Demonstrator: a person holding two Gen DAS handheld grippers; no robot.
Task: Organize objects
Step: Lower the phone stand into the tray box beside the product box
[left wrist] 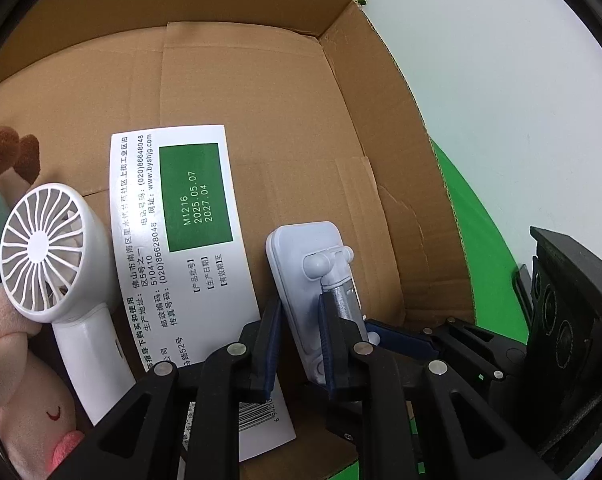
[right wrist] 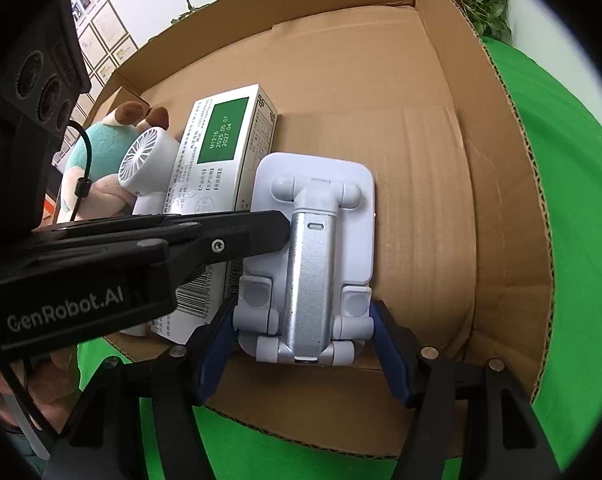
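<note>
Both hand-held grippers are on the white folding stand (right wrist: pixel 313 264), low inside the cardboard box (right wrist: pixel 441 184). Left hand-held gripper (left wrist: pixel 299 340) is clamped narrow on the stand's edge. Right hand-held gripper (right wrist: pixel 305 344) grips the stand across its hinged end, blue pads (right wrist: pixel 389 352) against both sides.

Right wrist view only: the stand's full face with its silver arm (right wrist: pixel 309 276) folded flat, the left hand-held gripper coming in from the side, and part of a hand (right wrist: pixel 45 384) at lower left. Left wrist view shows the stand edge-on (face mostly hidden) and the label of the white carton (left wrist: pixel 173 240) up close.

Stand sits by the box's near wall, just beside the carton. Beyond the carton: a white handheld fan (right wrist: pixel 145 160), then a plush toy (right wrist: pixel 97 156) against the left wall.

Right half and far end of the box floor are bare up to the right wall (right wrist: pixel 513 184). Box rests on a green surface (right wrist: pixel 573 240).
</note>
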